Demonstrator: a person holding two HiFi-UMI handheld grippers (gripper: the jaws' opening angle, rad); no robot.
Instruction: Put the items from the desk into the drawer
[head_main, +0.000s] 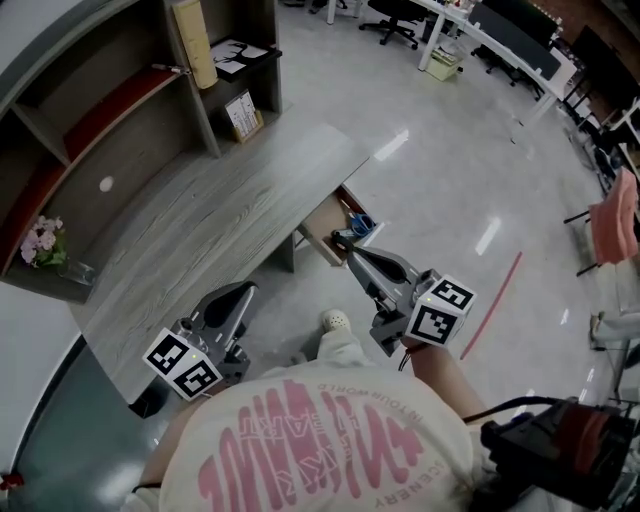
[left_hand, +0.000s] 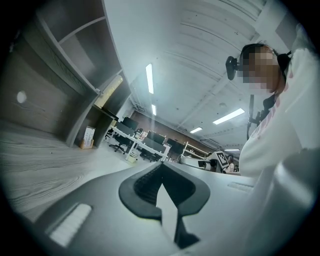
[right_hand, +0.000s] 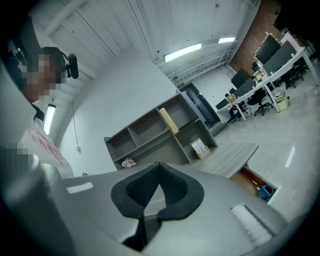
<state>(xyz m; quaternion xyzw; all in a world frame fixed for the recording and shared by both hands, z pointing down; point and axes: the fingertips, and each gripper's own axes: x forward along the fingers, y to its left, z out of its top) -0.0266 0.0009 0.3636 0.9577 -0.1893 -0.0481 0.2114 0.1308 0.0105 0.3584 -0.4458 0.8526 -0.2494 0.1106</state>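
Observation:
The curved grey wooden desk (head_main: 215, 215) runs across the left of the head view. Its drawer (head_main: 330, 222) stands pulled out at the desk's right end, with blue-handled scissors (head_main: 362, 222) and other small things inside. My left gripper (head_main: 240, 292) is held low in front of the desk, jaws shut and holding nothing. My right gripper (head_main: 354, 252) points at the drawer's front corner, also shut and holding nothing. In the left gripper view the shut gripper (left_hand: 161, 167) faces along the desk (left_hand: 40, 155). In the right gripper view the shut gripper (right_hand: 159, 169) looks over the desk (right_hand: 235, 156) and drawer (right_hand: 252, 181).
A grey shelf unit (head_main: 120, 110) stands behind the desk, holding pink flowers (head_main: 45, 240), a tall yellow box (head_main: 192, 42), papers (head_main: 238, 54) and a small calendar (head_main: 243, 114). A red line (head_main: 490, 302) marks the glossy floor. Office desks and chairs (head_main: 500, 35) stand far off.

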